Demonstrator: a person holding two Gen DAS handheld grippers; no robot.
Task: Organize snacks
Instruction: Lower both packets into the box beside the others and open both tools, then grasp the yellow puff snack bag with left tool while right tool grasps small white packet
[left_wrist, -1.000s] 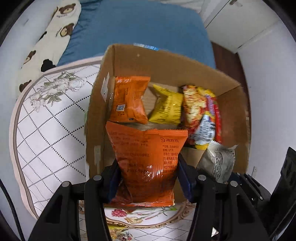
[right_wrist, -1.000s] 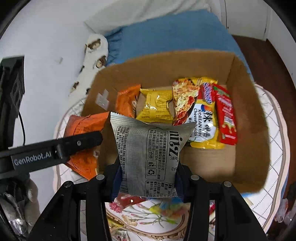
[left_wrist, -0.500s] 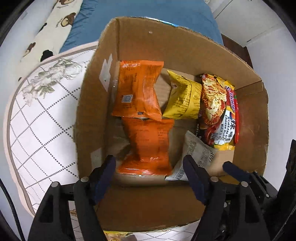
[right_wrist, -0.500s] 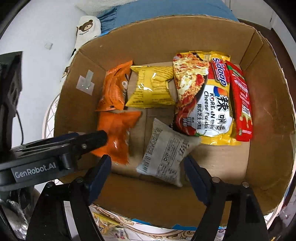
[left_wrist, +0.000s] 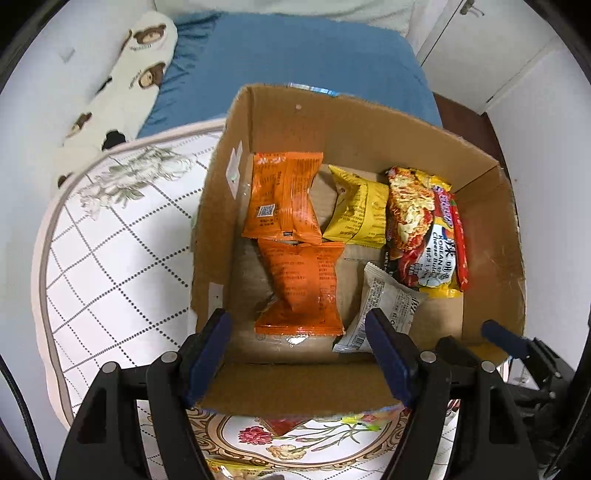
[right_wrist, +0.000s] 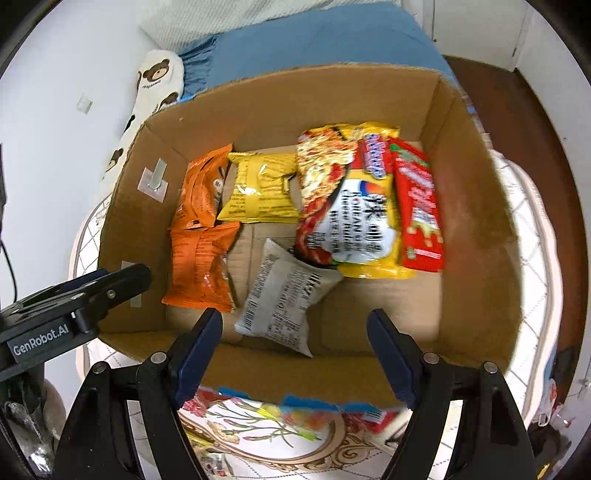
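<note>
Cardboard box (left_wrist: 288, 384) with orange, yellow, silver snack packets (left_wrist: 299, 284) inside.

Pretty cramped room tbh. White walls (left_wrist: 546, 155), blue bedding (left_wrist: 295, 62) at the back with a bear-print pillow (left_wrist: 122, 85) along its left edge. White cupboard doors (left_wrist: 480, 48) in the far right corner, dark wood floor (right_wrist: 517, 122) below. Quilted floral mat (left_wrist: 110, 240) up front.

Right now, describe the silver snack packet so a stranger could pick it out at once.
Look inside the open cardboard box on the floral mat. On its floor, near the front wall, the silver packet lies tilted between an orange packet and the noodle pack. It is the only grey, black-printed one.
</note>
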